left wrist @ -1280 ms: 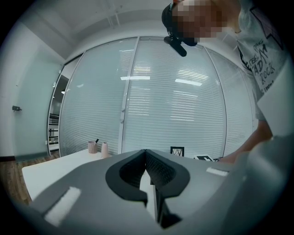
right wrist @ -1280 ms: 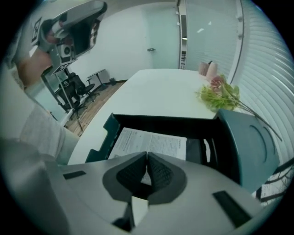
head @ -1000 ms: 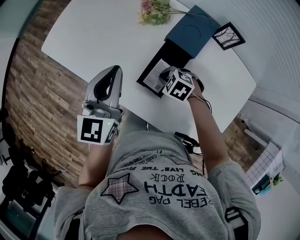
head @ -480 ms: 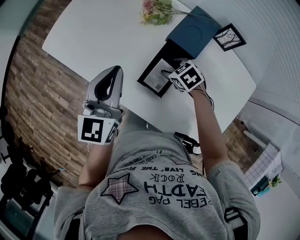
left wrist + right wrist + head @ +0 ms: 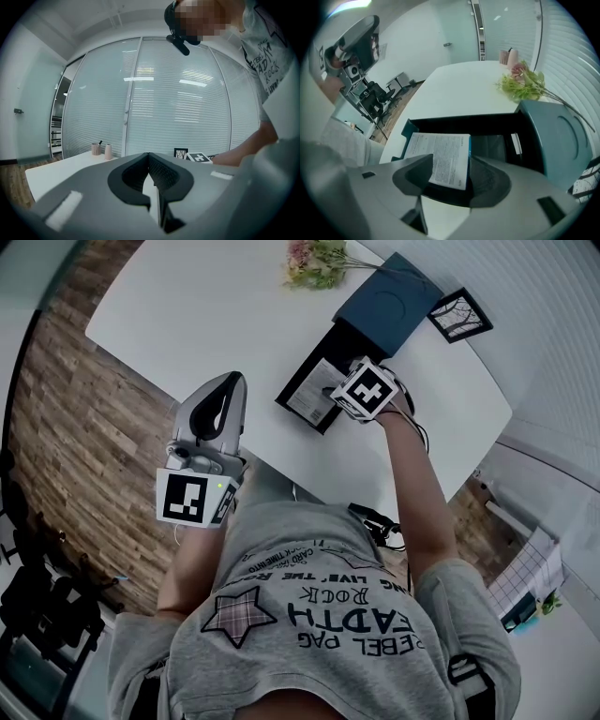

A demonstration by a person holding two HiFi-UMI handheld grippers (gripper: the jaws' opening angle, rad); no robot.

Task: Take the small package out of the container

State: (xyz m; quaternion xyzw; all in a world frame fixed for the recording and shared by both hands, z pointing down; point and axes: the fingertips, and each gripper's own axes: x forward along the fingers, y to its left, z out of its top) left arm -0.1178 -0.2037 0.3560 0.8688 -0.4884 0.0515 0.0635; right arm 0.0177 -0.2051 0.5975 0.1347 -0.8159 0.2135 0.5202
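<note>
A black box [image 5: 298, 381] with its teal lid [image 5: 382, 301] folded back lies open on the white table [image 5: 206, 306]. A small white printed package [image 5: 314, 401] lies flat in it. My right gripper [image 5: 345, 395] points steeply down over the box's near end. In the right gripper view its jaws [image 5: 451, 161] have just been opening and now stand wide. The package [image 5: 443, 157] lies below and between them, and the pads do not press on it. My left gripper [image 5: 228, 381] is held level off the table's near edge, jaws [image 5: 149, 157] together and empty.
A bunch of flowers [image 5: 314, 261] lies at the table's far edge beside the lid [image 5: 555, 136]. A small framed picture [image 5: 457, 312] sits behind the lid. Two small cups [image 5: 508, 57] stand at the table's far end. Wooden floor [image 5: 75, 427] lies to the left.
The right gripper's marker cube has shifted slightly up and right over the box and rolled to a new angle. The left gripper has stayed where it was.
</note>
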